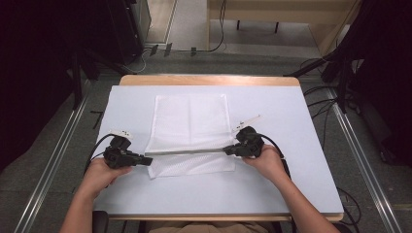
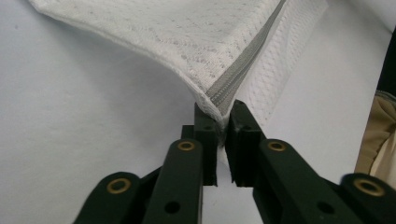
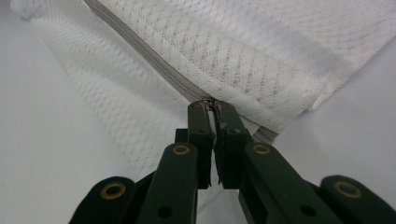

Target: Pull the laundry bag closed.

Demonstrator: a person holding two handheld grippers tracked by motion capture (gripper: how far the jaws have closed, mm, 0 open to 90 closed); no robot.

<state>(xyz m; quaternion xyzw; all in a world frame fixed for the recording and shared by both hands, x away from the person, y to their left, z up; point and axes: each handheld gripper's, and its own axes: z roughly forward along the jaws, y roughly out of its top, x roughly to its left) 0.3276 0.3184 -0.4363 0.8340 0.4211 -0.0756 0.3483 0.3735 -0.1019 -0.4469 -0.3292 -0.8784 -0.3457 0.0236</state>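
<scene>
A white mesh bag [image 1: 190, 131] is stretched on the counter [image 1: 282, 184], its grey zipper [image 1: 187, 152] clenched at opposite ends by the left claw [image 1: 148, 159] and right claw [image 1: 226, 150].

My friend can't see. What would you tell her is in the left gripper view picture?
Two black tongs are pinched shut on the end of a grey zipper sewn into a white mesh bag. The bag's corner is lifted a little off the pale table, and the zipper runs away toward the top right.
</scene>
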